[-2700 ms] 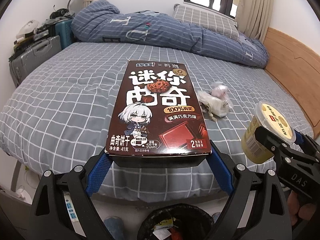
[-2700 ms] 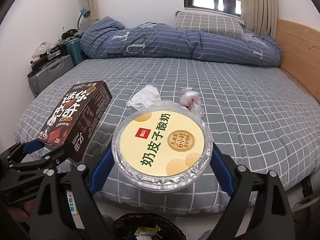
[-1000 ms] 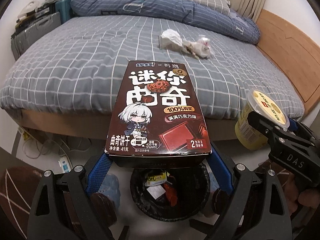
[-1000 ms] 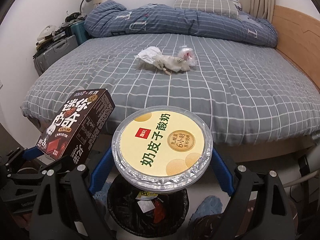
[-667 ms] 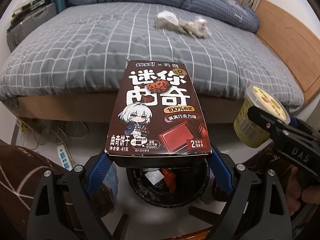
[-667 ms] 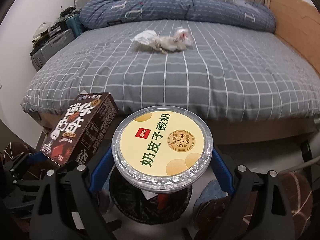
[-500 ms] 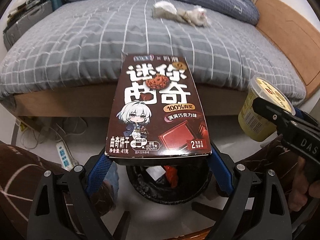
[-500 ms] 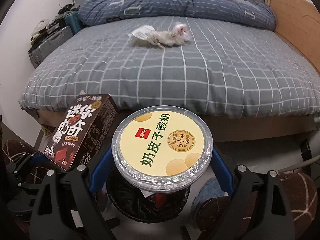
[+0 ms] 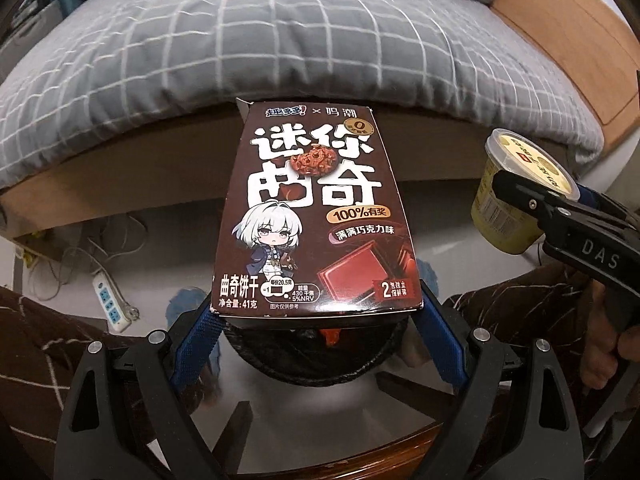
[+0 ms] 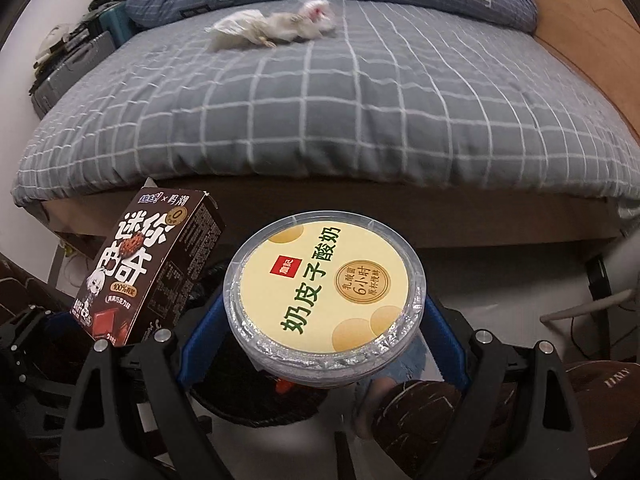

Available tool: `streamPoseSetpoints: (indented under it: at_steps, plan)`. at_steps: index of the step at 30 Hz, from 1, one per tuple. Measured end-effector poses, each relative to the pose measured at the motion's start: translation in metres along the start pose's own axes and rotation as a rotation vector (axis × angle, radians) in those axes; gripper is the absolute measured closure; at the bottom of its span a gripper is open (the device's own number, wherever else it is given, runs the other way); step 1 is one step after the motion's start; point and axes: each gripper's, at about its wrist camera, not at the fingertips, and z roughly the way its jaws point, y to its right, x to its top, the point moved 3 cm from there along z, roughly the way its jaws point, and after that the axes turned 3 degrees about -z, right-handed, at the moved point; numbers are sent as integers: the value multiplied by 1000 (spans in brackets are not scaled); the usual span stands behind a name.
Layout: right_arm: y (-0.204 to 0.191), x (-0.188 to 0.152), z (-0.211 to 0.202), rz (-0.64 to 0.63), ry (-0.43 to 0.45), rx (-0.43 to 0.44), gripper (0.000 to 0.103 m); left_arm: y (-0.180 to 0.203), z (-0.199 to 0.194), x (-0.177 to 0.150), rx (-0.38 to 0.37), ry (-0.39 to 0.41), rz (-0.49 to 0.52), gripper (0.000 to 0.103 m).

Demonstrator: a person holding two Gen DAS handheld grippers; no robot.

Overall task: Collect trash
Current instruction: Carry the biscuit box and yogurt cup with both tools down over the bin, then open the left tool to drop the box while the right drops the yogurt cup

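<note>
My left gripper [image 9: 316, 320] is shut on a dark brown cookie box [image 9: 316, 216], held flat between its blue pads. The box also shows at the left of the right wrist view as the cookie box [image 10: 148, 264]. My right gripper [image 10: 322, 320] is shut on a yellow-lidded yogurt cup [image 10: 324, 296], seen from the side as the yogurt cup [image 9: 516, 196] at the right of the left wrist view. Both hang above a black bin [image 9: 320, 356] lined with a dark bag, bin [image 10: 240, 396] partly hidden below the cup. Crumpled white wrappers [image 10: 276, 28] lie far off on the bed.
A bed with a grey checked sheet [image 10: 340, 92] and its wooden frame [image 9: 120, 176] stands just behind the bin. A white power strip [image 9: 110, 300] and cables lie on the floor at left. A person's legs in brown trousers [image 9: 36, 352] flank the bin.
Both grippers have sunk and tipped downward with their loads, coming in over the bin. The bed has slid up and away in both views.
</note>
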Motion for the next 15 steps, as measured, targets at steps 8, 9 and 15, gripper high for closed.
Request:
streamPoseSetpoints:
  at_steps: [8, 9, 15]
  plan:
    - [11, -4, 2, 26, -7, 4, 18, 10, 9, 4, 31, 14, 37, 13]
    - [9, -4, 3, 21, -8, 8, 18, 9, 8, 4, 43, 21, 43, 9]
    - [-5, -1, 7, -12, -13, 27, 18, -5, 5, 14, 51, 48, 4, 6]
